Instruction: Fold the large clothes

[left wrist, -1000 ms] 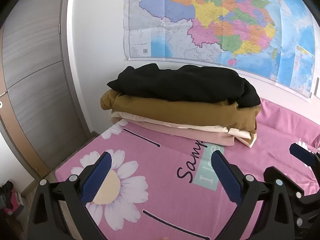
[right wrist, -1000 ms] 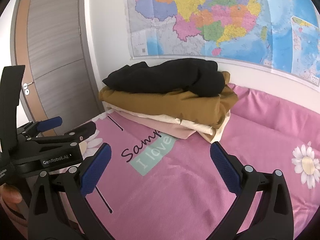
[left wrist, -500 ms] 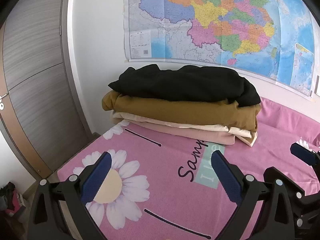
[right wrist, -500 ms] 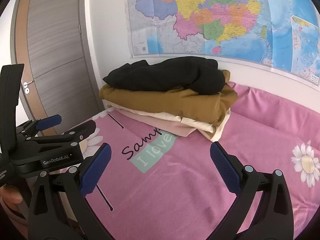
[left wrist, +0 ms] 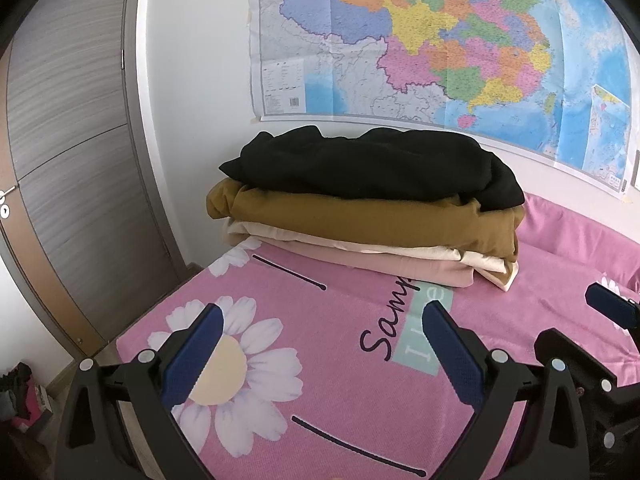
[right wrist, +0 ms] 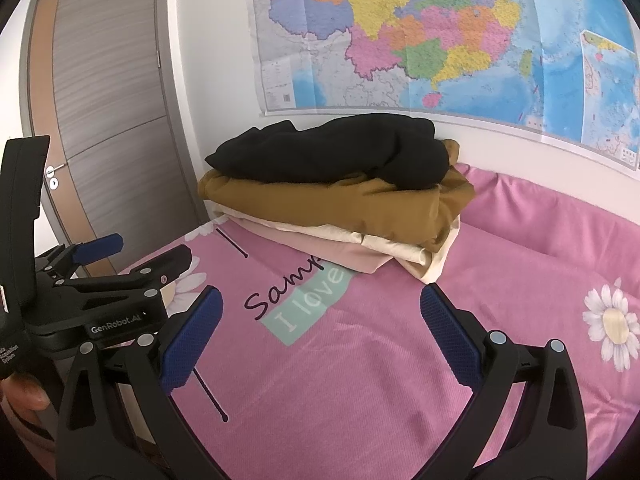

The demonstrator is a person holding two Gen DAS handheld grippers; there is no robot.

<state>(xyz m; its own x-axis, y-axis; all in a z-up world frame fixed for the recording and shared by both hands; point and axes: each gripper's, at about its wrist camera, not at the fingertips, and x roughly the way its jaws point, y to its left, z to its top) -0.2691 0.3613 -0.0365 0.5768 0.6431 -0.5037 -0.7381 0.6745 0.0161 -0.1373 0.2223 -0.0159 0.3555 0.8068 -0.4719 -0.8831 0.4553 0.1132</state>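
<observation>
Folded clothes sit in a stack at the far end of a pink bedspread, against the white wall below a large coloured map. The stack has four layers: a black garment on top, a mustard-brown one under it, then a cream layer and a pale pink one at the bottom. In the right wrist view the same pile lies just beyond the printed words on the bedspread.

The left gripper hangs above the near part of the bed with its blue-padded fingers spread wide; nothing lies between them and they touch no cloth. The right gripper is likewise spread wide and empty, well short of the stack. Each gripper shows in the other's view: the left gripper's black body, marked GenRobot.AI, appears at the left edge of the right wrist view, with a fingertip of the person's hand below it, and part of the right gripper appears at the right edge of the left wrist view.

A grey wood-grain door stands left of the bed.
</observation>
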